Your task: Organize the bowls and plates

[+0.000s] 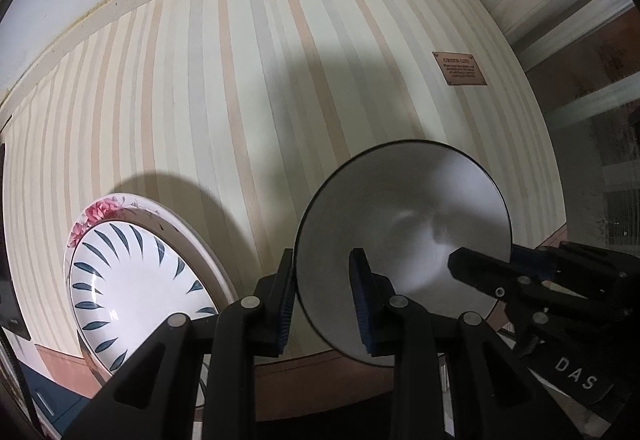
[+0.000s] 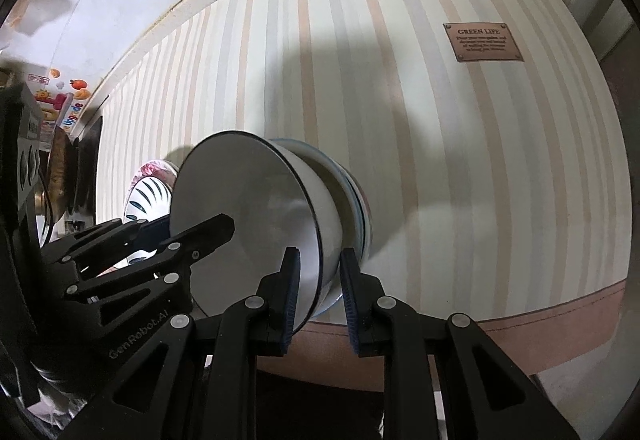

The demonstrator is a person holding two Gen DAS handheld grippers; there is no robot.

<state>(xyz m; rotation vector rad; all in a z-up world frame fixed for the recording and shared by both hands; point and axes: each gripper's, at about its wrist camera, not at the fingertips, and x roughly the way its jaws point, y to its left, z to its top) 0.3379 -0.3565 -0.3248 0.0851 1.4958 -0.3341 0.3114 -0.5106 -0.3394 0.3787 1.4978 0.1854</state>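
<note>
White bowl [image 2: 256,216] with a thin dark rim sits nested on a lower bowl [image 2: 352,192] near the front edge of the striped table [image 1: 280,100]. Only a blue-edged sliver of that lower bowl shows under it in the right wrist view; it is fully hidden in the left one.

Left gripper [image 1: 324,272] is clamped on the white bowl's rim, one pad inside, one outside. Right gripper [image 2: 320,272] straddles the opposite rim, blue pads either side and pressing on the wall.

Toward the table's left front corner: leaf-pattern plate [image 1: 132,280] stacked on a floral-rimmed plate [image 1: 104,210]; the lower one mostly covered, both partly cut off by the gripper frame.

Brown plaque [image 2: 482,42] lies toward the right edge; small print unreadable. Far-left clutter in the right view is too dark to identify.
</note>
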